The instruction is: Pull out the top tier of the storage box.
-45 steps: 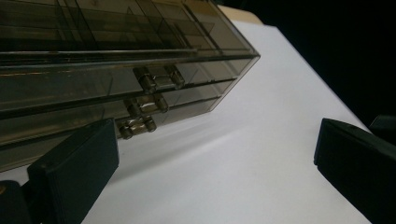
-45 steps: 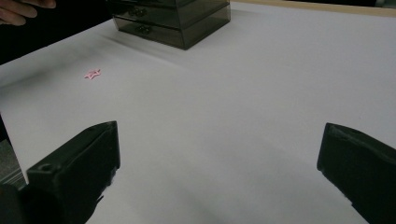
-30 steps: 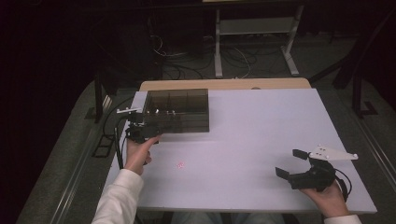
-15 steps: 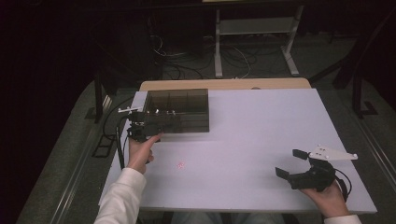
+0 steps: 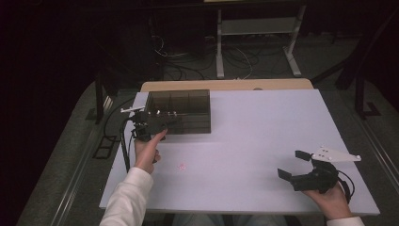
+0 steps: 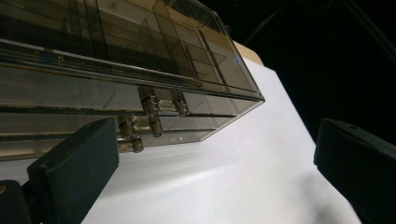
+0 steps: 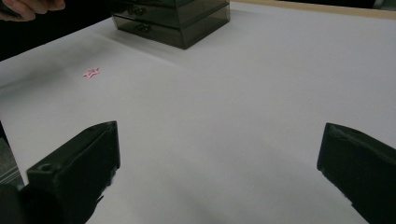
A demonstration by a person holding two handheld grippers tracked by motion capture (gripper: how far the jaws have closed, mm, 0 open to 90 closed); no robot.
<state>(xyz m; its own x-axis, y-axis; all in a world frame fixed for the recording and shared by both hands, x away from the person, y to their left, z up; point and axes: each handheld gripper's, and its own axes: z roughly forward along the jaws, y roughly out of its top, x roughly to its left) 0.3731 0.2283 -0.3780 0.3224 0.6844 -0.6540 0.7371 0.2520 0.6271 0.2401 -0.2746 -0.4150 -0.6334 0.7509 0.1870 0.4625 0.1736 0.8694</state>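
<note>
The smoked plastic drawer box (image 5: 181, 110) sat at about ten o'clock on the white table (image 5: 263, 136), its front face turned toward the person's left. The left gripper (image 5: 155, 121) was right at that face with its jaws spread wide, and nothing lay between them. In the left gripper view the small drawer knobs (image 6: 152, 112) stood just ahead of the jaws, nearer the left one, apart from both.

The step looked like a reach for a knob to pull a drawer out. To do it well, the gripper wanted shifting so that one knob sat centred between the jaws rather than off to one side. It should then close on the knob's stem alone, clear of its neighbours, which were packed close. The pull ought to run straight along the drawer's slide. A slanted tug could skid the light box across the table, so the idle hand might steady it.

The right gripper (image 5: 308, 170) rested at about four o'clock, well apart from the box, jaws also released and empty. A tiny pink star (image 5: 181, 166) lay on the table toward seven o'clock, near the left forearm.

Against the frames of a second and half a second earlier, little differed: box, star and right gripper lay as they had. The left gripper sat at the same spot by the box front.
</note>
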